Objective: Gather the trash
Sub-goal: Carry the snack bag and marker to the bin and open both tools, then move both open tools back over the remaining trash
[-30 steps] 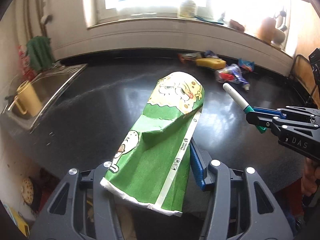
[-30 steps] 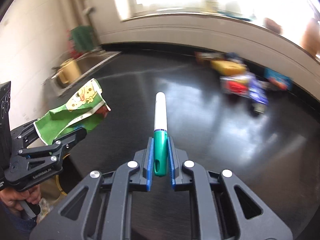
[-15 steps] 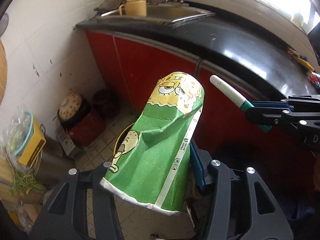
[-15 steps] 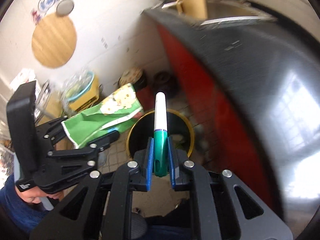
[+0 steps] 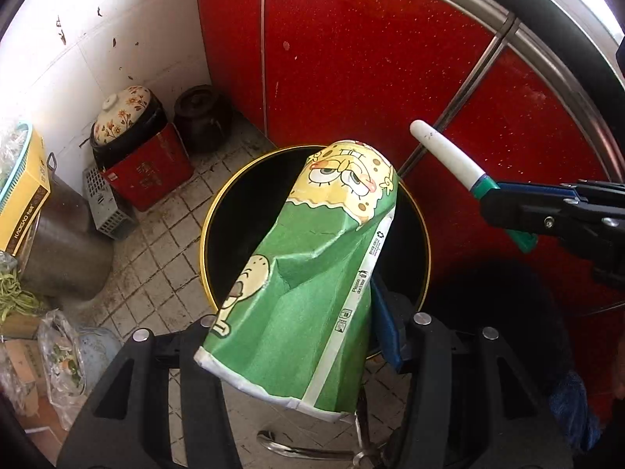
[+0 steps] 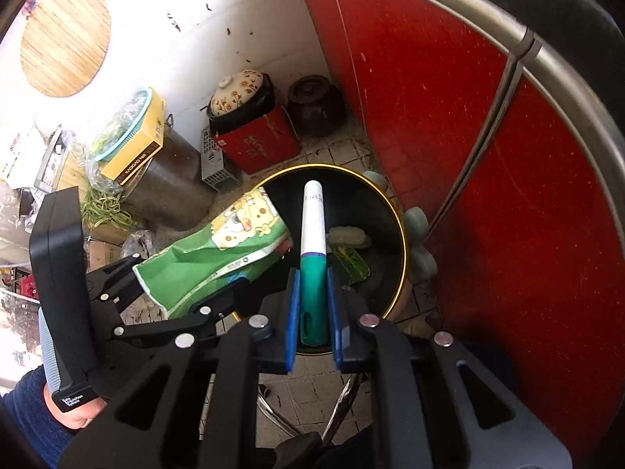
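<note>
Left gripper point(image 5: 297, 336) clamps light, crushable carton point(image 5: 308, 273) at its base; right gripper point(image 6: 314, 305) pinches stiff, slick marker point(image 6: 312, 234) by cap; bin point(image 5: 218, 215) beyond both jaws.

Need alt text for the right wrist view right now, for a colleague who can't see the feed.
The right gripper holds a green-and-white marker over an open black trash bin. To the side, the left gripper holds a crumpled green cartoon wrapper over the bin's rim.

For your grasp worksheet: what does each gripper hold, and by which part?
The left gripper holds the green cartoon wrapper by its lower end. The right gripper holds the marker by its green end, white barrel pointing forward.
</note>
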`<act>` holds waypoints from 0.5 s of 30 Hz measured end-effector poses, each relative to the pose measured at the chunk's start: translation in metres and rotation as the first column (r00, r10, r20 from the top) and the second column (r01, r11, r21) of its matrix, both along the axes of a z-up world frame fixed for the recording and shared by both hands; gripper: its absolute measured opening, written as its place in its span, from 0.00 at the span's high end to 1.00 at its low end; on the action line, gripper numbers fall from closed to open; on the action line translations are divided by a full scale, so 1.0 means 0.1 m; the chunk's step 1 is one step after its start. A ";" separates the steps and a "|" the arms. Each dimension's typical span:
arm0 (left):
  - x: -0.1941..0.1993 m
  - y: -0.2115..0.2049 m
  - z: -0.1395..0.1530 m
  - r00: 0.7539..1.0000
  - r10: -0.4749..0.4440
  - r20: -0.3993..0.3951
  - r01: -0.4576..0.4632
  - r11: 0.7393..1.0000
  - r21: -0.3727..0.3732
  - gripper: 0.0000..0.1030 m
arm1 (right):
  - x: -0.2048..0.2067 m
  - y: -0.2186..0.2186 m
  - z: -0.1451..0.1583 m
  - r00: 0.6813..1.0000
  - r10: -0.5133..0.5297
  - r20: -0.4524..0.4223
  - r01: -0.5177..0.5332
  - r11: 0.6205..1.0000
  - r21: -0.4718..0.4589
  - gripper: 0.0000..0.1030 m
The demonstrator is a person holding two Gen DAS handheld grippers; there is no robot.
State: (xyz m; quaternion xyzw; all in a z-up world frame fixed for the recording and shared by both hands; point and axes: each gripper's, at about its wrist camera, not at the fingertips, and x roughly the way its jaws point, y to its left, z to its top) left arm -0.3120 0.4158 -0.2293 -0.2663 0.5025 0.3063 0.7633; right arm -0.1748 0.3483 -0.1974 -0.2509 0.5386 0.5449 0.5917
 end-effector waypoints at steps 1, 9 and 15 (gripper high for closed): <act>-0.01 0.03 -0.01 1.000 0.000 0.005 0.000 1.000 -0.002 0.51 | 0.01 0.03 -0.03 1.000 -0.003 0.000 0.003 1.000 -0.003 0.86; 0.01 0.00 -0.03 1.000 0.010 -0.015 -0.010 1.000 0.022 0.20 | -0.09 0.13 0.02 1.000 -0.005 0.016 0.004 1.000 0.015 0.42; -0.04 -0.04 0.22 1.000 0.022 0.007 -0.023 0.998 0.060 0.19 | -0.11 -0.06 0.37 0.998 0.001 0.056 -0.005 0.997 0.071 0.41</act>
